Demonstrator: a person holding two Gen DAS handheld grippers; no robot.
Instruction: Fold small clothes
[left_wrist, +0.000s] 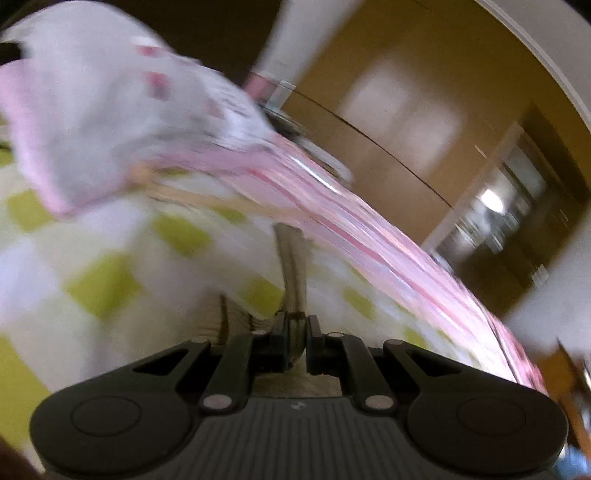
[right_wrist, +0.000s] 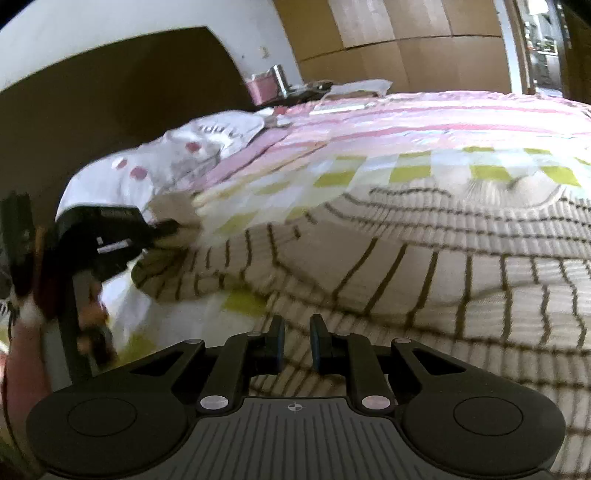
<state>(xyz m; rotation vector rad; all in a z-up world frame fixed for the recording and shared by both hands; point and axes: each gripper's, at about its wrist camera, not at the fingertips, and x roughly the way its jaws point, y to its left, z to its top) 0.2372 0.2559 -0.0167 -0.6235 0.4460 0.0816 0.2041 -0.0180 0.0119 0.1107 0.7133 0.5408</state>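
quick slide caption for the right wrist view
Right gripper hovers over a striped garment on the checked bedspread while the left gripper pinches its far edge.

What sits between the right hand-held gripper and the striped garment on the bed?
Nothing visible. The right hand-held gripper hangs directly over the beige striped garment, its jaws slightly apart with only striped fabric showing beyond them. The left hand-held gripper is off to the side, shut on the garment's far edge.

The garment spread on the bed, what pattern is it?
Beige garment with thin dark stripes, clearest from the right wrist.
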